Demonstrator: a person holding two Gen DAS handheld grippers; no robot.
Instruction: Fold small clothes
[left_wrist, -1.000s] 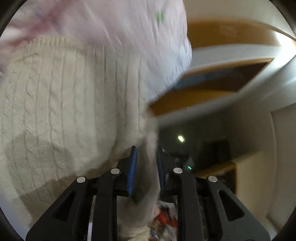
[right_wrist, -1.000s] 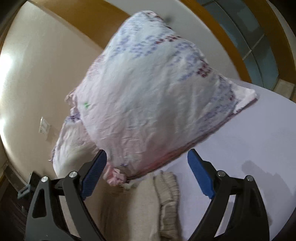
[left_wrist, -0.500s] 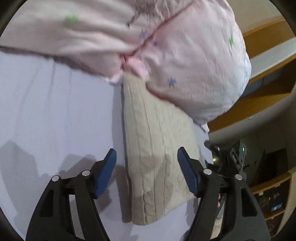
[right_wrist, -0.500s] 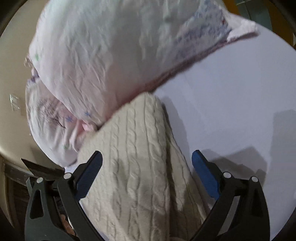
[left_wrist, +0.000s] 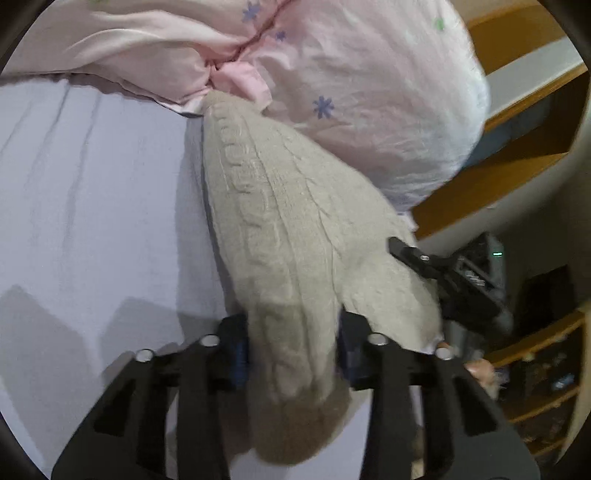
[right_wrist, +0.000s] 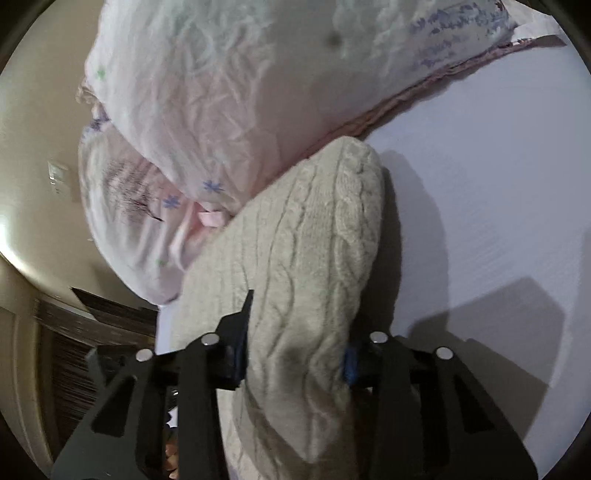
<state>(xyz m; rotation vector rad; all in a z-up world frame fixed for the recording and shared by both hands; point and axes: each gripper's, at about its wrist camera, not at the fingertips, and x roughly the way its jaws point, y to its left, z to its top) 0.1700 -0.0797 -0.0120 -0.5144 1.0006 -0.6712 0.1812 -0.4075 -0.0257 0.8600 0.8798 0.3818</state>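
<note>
Closing since before — both grippers' fingers (left_wrist: 349, 341) (right_wrist: 236, 354) now pinch sweater (left_wrist: 280, 229).

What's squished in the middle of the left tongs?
A bunched fold of the cream cable-knit sweater fills the gap in the left tongs; the left wrist view shows it. The right tongs pinch the same sweater.

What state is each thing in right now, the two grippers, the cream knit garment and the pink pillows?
Left gripper: shut on the cream cable-knit garment, gripping a bunched fold.
Right gripper: shut on the same garment, knit bunched between its fingers.
Cream cable-knit garment: folded over, far end tucked against the pillows, lying on the pale lavender sheet.
Pink star-print pillows: stacked, crumpled, resting on the sheet, untouched by either gripper.
</note>
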